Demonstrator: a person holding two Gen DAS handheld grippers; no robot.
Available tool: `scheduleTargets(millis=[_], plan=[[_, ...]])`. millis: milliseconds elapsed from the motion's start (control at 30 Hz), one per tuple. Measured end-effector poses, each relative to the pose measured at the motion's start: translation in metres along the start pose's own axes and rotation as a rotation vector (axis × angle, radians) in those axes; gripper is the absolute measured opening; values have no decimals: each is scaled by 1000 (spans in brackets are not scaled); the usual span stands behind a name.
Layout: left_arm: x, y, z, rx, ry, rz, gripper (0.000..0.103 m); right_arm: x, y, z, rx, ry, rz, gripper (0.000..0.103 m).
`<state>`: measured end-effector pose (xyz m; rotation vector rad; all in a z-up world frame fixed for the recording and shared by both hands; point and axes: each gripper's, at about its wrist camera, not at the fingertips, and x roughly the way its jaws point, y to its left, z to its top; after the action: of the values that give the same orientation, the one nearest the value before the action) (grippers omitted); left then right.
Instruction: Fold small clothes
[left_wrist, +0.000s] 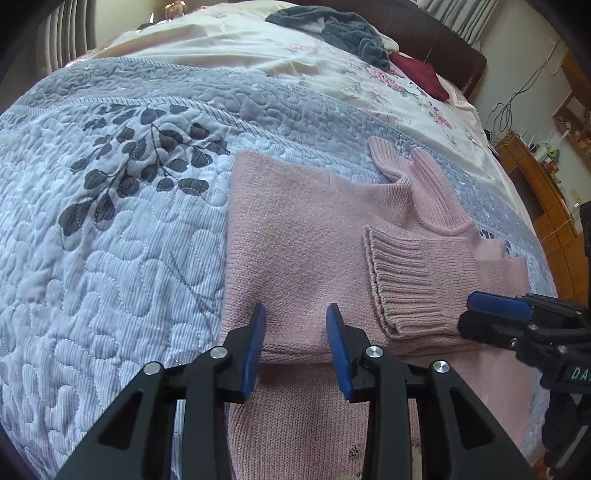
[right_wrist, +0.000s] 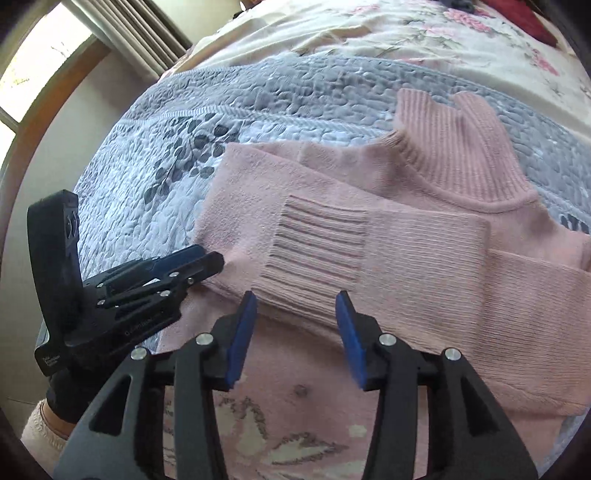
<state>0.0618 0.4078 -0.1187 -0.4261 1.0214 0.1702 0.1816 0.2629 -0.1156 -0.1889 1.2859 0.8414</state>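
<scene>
A pink knitted turtleneck sweater (left_wrist: 303, 229) (right_wrist: 424, 258) lies flat on a blue-grey quilt (left_wrist: 110, 240) (right_wrist: 155, 155), collar (left_wrist: 432, 192) (right_wrist: 461, 147) pointing away. A sleeve is folded across the body, with its ribbed cuff (left_wrist: 406, 280) (right_wrist: 317, 251) on top. My left gripper (left_wrist: 297, 314) (right_wrist: 207, 258) is open just over the sweater's left part, where a fold edge crosses, with nothing between its blue pads. My right gripper (right_wrist: 296, 299) (left_wrist: 474, 314) is open too, straddling the near end of the ribbed cuff without holding it.
Beyond the quilt lies a cream floral sheet (left_wrist: 332, 74) carrying a grey crumpled garment (left_wrist: 343, 29) and a dark red cloth (left_wrist: 421, 74). Wooden furniture (left_wrist: 543, 192) stands off the bed's right side. A window and curtain (right_wrist: 110, 33) are at the left. A black-gloved hand (right_wrist: 62, 391) holds the left gripper.
</scene>
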Motion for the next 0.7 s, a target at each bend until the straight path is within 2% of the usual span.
scheduleTargets(millis=[200,233,300,400,500,700], plan=[[4,6,-1,-12,0,-24,34,37,10,4,-14,51,-53,43],[5,6,-2,-11,0,-24,34,40,8,3,-10,50,-56,41],[6,6,-2,-7,0,-21,34,40,5,3,-18,45,-75,22],[6,5,-2,-2,-2,-12,34,29,-6,2,15,35,-25,12],[6,4,-3,0,-4,-7,34,4,-18,0,56,-14,24,11],[7,3,-3,3,-8,3,34,-53,-53,-9,116,-105,46,11]])
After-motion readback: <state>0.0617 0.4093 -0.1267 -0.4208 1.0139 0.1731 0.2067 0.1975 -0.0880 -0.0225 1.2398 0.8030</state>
